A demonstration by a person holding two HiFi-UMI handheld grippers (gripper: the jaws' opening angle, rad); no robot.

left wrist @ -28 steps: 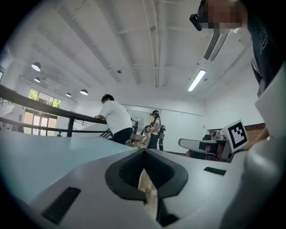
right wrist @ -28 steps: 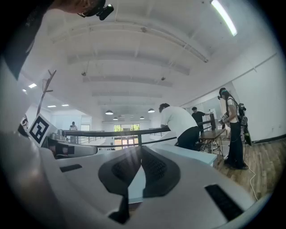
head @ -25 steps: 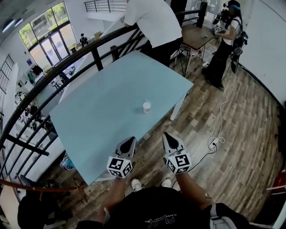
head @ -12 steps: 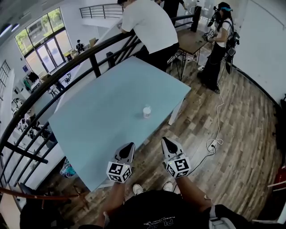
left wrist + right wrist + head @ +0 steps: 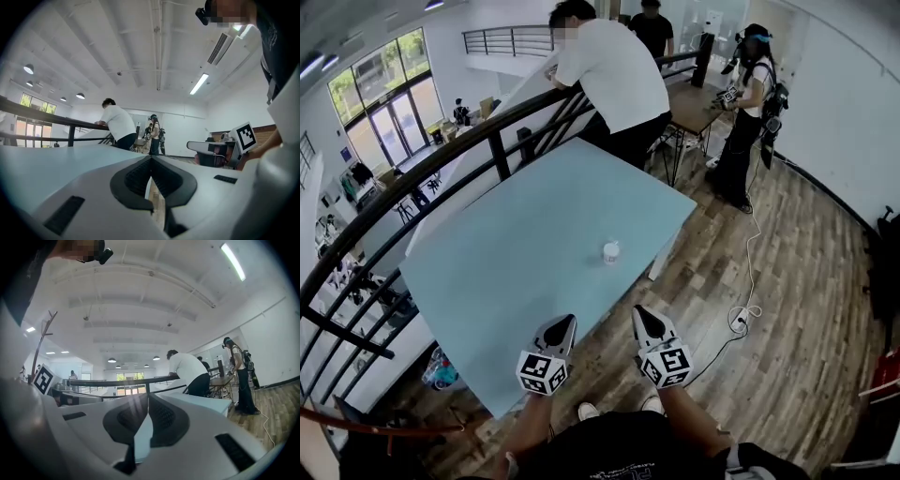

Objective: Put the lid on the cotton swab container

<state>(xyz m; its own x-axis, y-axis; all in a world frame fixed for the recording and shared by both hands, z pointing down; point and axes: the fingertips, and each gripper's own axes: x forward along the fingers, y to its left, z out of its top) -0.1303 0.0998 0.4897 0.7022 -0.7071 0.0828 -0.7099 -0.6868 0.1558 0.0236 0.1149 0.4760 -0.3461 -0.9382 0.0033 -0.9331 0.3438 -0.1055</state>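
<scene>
A small white cotton swab container [image 5: 611, 250] stands upright, alone, on the light blue table [image 5: 516, 253], towards its right side. No separate lid shows in any view. Both grippers hang in front of the table's near edge, well short of the container. My left gripper [image 5: 565, 322] is shut with nothing between its jaws; in the left gripper view [image 5: 151, 158] its pads meet at the tip. My right gripper [image 5: 639, 310] sits beside it, also shut and empty, and its jaws meet [image 5: 143, 397] in the right gripper view. Neither gripper view shows the container.
A black railing [image 5: 441, 159] runs along the table's far side. A person in a white shirt [image 5: 614, 70] leans on it. Another person [image 5: 748, 103] stands by a wooden table [image 5: 692, 101] at the back right. A cable and power strip [image 5: 739, 319] lie on the wood floor.
The head view has shifted, so the table and container sit a little lower in the picture. Both grippers stay shut and low near the table's front edge. The container has not moved.
</scene>
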